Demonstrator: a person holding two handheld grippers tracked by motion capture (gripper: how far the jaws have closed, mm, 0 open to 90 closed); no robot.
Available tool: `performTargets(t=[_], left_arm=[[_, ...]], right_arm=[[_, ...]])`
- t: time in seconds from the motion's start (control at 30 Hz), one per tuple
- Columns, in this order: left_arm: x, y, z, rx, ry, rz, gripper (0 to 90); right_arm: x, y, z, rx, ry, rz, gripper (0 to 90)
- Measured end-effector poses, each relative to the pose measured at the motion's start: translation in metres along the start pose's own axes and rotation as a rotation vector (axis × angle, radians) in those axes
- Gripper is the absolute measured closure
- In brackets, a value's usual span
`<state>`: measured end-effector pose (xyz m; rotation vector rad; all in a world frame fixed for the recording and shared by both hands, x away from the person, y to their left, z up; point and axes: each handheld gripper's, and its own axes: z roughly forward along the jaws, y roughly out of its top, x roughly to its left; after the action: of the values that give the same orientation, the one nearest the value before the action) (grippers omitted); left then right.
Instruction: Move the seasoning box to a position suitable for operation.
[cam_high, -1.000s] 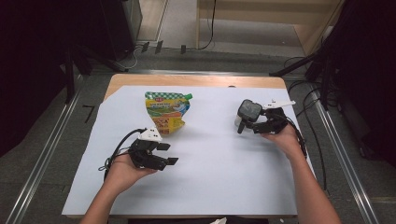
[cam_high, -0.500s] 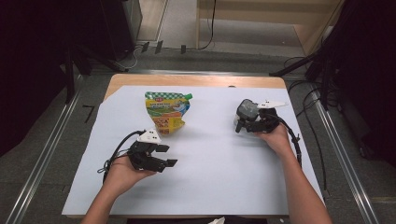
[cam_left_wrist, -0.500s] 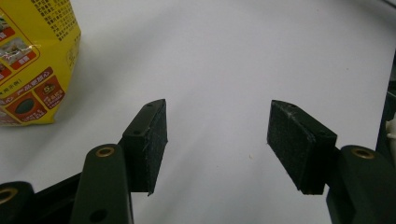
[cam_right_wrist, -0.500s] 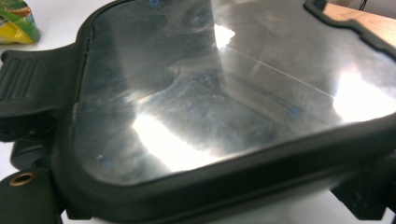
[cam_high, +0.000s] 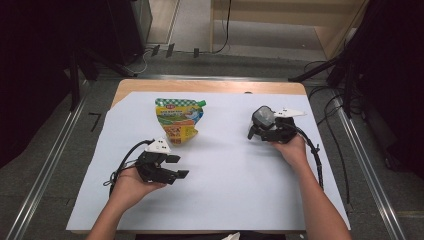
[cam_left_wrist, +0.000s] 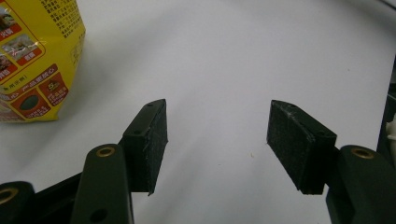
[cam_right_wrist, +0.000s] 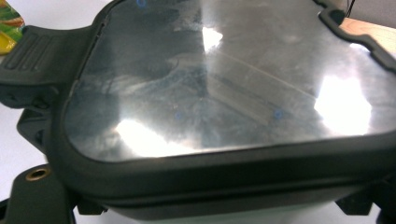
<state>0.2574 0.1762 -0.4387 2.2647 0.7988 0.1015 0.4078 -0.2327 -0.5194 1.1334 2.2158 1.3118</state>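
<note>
A yellow and green spouted pouch (cam_high: 177, 120) lies flat on the white sheet (cam_high: 225, 195), left of centre. My left gripper (cam_high: 179, 166) rests near the front left, open, with bare sheet between its pads (cam_left_wrist: 152, 140). The pouch's lower corner (cam_left_wrist: 32, 60) lies beyond and to the left of that gripper. At the right my right gripper (cam_high: 257, 129) is shut on a dark-rimmed container with a clear lid (cam_high: 262, 118), tilted up on its edge. In the right gripper view the lid (cam_right_wrist: 224, 79) sits close to the lens, its latch (cam_right_wrist: 28, 56) at the left.
The sheet covers most of a wooden table (cam_high: 210, 86). Metal rails (cam_high: 45, 170) run along both sides, and cables (cam_high: 320, 165) trail off the right side. Dark equipment stands beyond the far corners.
My right hand has shifted slightly to the left with the container. The left hand and the pouch have kept still.
</note>
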Motion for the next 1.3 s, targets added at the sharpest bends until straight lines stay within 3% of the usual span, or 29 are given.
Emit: performTargets(t=[0.13, 0.33, 0.4, 0.57, 0.9, 1.3], left_arm=[[0.000, 0.001, 0.001, -0.007, -0.002, 0.002, 39.4], [0.000, 0.001, 0.002, -0.005, -0.002, 0.001, 39.4], [0.001, 0.002, 0.001, -0.006, -0.004, 0.001, 39.4], [0.001, 0.002, 0.003, -0.004, -0.007, 0.003, 39.4], [0.000, 0.002, 0.006, 0.005, -0.010, 0.004, 39.4], [0.001, 0.001, 0.006, 0.002, -0.014, 0.000, 39.4]], right_arm=[[0.003, -0.001, 0.000, -0.004, -0.021, -0.013, 14.9], [0.002, -0.001, -0.003, -0.020, -0.019, 0.016, 15.7], [0.006, -0.002, -0.002, -0.020, -0.043, -0.017, 15.6], [0.011, -0.002, 0.002, -0.023, -0.069, -0.015, 15.3], [0.012, 0.001, 0.010, -0.036, -0.082, 0.015, 14.0], [0.014, 0.001, 0.010, -0.040, -0.092, 0.009, 15.4]])
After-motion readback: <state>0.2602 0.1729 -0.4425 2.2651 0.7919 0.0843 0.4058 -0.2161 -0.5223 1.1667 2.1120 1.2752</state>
